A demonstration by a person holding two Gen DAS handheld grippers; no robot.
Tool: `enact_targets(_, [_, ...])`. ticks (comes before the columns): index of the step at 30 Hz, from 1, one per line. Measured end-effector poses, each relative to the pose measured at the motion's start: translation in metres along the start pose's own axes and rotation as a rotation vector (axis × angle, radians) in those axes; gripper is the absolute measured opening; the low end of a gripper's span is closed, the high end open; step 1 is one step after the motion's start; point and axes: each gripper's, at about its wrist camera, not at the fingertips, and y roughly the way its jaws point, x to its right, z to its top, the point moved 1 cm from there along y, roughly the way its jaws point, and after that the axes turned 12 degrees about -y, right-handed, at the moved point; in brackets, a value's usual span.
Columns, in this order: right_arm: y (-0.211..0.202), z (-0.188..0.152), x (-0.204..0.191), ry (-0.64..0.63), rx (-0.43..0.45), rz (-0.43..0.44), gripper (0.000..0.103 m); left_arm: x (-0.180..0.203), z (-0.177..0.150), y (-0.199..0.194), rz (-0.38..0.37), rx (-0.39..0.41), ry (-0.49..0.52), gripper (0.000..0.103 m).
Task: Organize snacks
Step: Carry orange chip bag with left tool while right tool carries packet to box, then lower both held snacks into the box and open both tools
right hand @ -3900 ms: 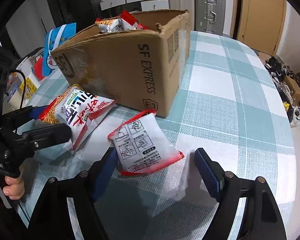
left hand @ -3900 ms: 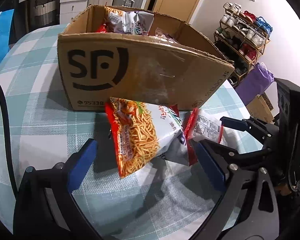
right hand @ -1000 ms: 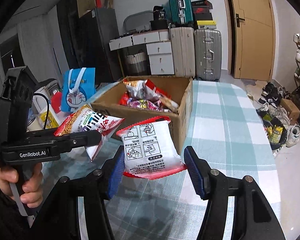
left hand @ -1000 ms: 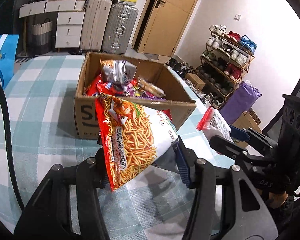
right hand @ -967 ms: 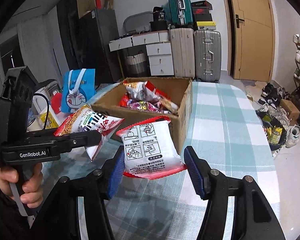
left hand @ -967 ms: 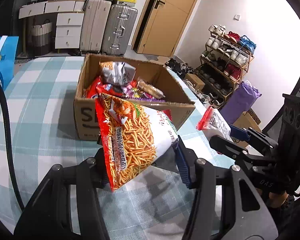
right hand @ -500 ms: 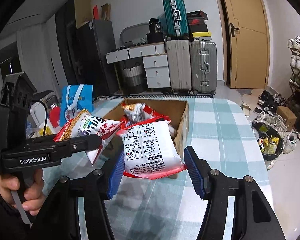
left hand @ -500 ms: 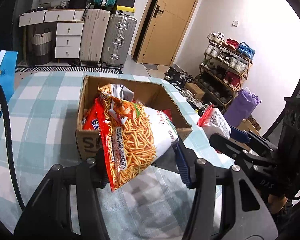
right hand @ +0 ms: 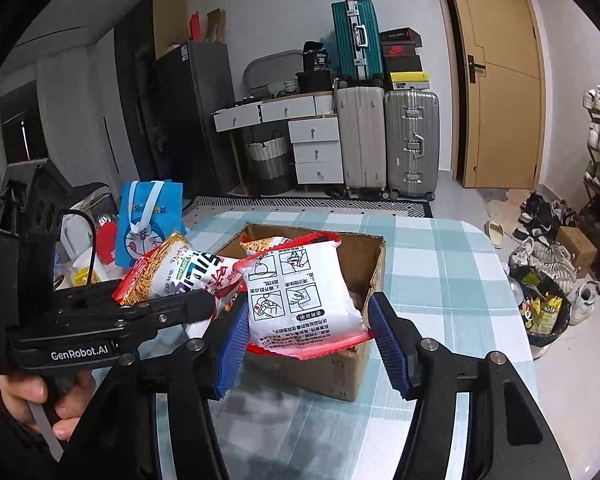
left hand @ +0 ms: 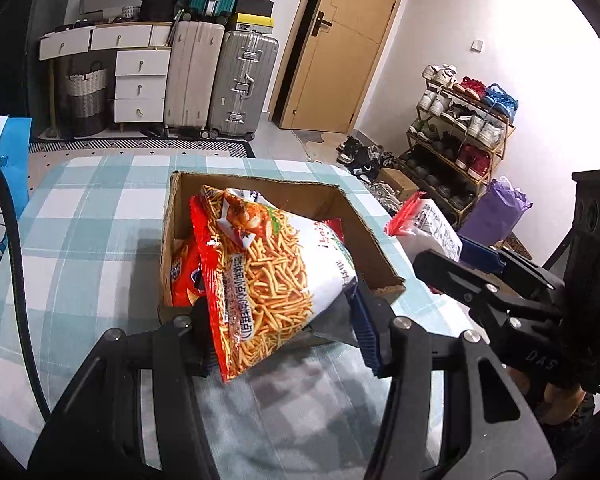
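Note:
My left gripper (left hand: 280, 320) is shut on an orange-and-white noodle-snack bag (left hand: 268, 276) and holds it in the air over the near edge of the open cardboard box (left hand: 380, 248). My right gripper (right hand: 308, 340) is shut on a white packet with red edges (right hand: 300, 296) and holds it above the box (right hand: 352, 368). The packet shows at the right of the left wrist view (left hand: 428, 224). The noodle-snack bag shows at the left of the right wrist view (right hand: 180, 272). Other snack bags lie inside the box (left hand: 182, 276).
The box stands on a table with a teal checked cloth (left hand: 92, 216). A blue cartoon bag (right hand: 146, 220) stands at the table's left. Suitcases (right hand: 384, 140), white drawers and a door are behind; a shoe rack (left hand: 460, 128) is on the right.
Both grippers have risen with their bags and moved forward over the box. The view now looks down into the box from higher up.

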Motion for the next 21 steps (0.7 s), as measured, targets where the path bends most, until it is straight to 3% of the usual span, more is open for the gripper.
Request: enact_targets(21, [0.064,-0.005,0.020,0.027,-0.020,0.019,0.060,0.006,0.022,0.068,0.037,-0.004,-0.026,0.050])
